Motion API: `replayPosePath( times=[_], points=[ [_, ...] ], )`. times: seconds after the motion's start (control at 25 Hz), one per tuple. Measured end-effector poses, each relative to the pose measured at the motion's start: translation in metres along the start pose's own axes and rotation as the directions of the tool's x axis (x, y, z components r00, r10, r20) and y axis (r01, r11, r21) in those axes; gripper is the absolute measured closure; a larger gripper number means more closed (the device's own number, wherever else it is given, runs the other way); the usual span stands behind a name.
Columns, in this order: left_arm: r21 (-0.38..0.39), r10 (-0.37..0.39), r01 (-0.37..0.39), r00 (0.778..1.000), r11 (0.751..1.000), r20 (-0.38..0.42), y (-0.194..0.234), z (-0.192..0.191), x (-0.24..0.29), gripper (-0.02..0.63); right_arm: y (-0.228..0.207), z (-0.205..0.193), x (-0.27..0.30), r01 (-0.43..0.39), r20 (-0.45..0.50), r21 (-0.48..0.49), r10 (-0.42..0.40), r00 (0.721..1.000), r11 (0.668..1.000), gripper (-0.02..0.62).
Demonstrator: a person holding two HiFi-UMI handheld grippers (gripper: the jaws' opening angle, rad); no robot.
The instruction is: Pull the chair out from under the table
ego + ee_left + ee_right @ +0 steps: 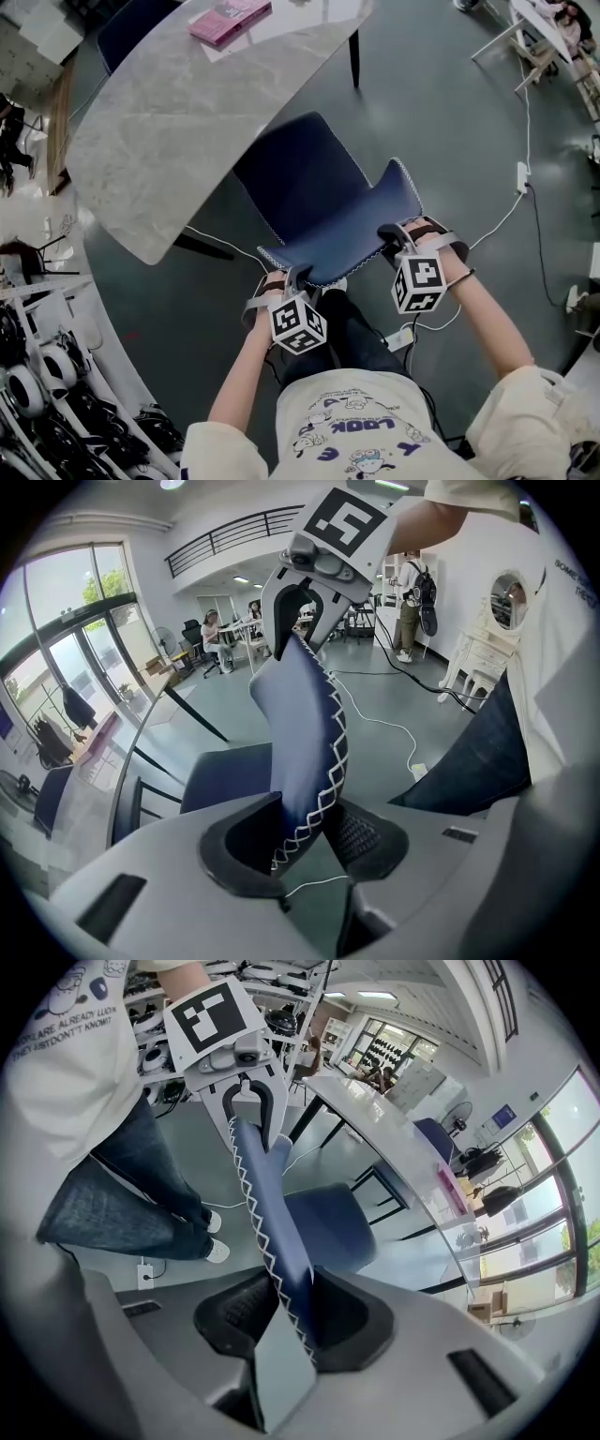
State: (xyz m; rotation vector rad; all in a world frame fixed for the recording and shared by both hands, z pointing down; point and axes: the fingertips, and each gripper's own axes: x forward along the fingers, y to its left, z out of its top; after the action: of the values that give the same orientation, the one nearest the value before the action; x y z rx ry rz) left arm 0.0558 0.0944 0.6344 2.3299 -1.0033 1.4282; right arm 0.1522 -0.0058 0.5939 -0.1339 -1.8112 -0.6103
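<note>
The chair is seen as a dark navy shell with a curved seat and a backrest whose top edge is trimmed with white zigzag stitching. It is stood on the grey floor with its backrest turned toward the person. The far part of its seat is covered by the rim of the pale marbled surface, while most of the seat is left clear of it. The left end of the backrest's top edge is pinched by the left tool, with pads pressed on both faces of the stitched rim. The right end is pinched likewise by the right tool. A pink book is laid on the surface, well apart from the chair.
</note>
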Motion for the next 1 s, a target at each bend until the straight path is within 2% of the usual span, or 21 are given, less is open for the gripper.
replayPosePath(
  times=[1.0],
  points=[
    [0.083,-0.077,0.078,0.997,0.994,-0.011,-0.082,-0.032,-0.032,0.457,0.094,0.02,-0.029,-0.009,-0.058,0.078,0.014,0.998,0.997,0.476]
  ],
)
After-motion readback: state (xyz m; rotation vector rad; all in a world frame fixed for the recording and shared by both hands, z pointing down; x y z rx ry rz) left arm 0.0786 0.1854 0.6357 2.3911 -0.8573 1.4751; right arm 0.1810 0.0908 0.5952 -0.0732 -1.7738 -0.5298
